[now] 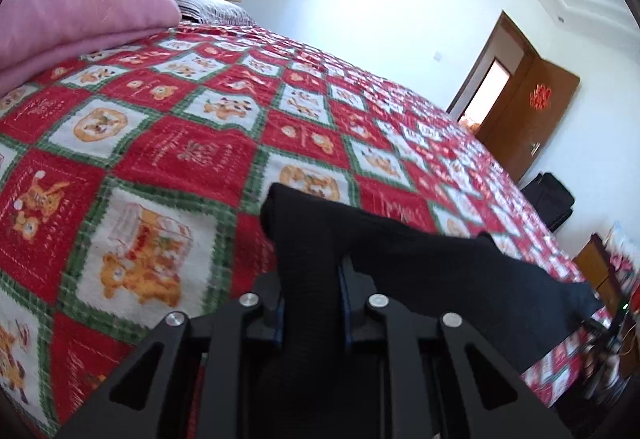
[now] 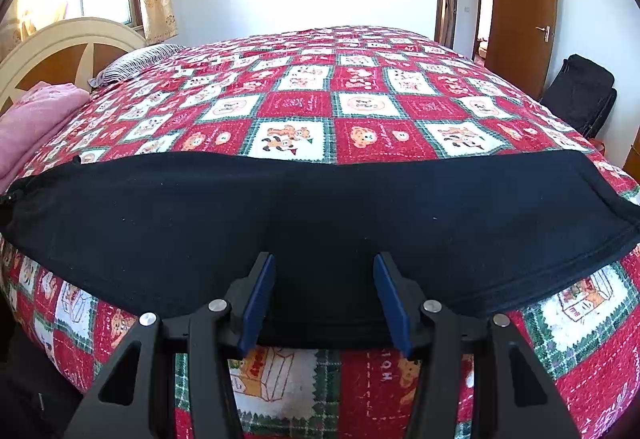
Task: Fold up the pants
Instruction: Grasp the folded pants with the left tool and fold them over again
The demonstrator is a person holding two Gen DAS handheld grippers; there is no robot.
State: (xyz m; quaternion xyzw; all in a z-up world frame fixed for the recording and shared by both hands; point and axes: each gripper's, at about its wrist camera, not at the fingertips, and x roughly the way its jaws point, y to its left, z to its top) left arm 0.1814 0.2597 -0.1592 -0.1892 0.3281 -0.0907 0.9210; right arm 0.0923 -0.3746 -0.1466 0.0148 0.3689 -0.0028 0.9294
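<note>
Pants [image 2: 320,215] lie on quilt [image 2: 360,111]; left tongs [image 1: 312,303] pinch them; right tongs [image 2: 324,299] gape apart.

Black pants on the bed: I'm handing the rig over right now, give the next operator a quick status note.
Left gripper: shut on a bunched part of the black pants, lifted slightly off the patchwork quilt.
Right gripper: open, jaws either side of the pants' near edge, not pinching.
Pants: lying as a long flat band across the near side of the bed.
Done: pants laid out, left grasp taken.
Left: probably close the right on the edge, then carry the fold over and smooth it.
</note>
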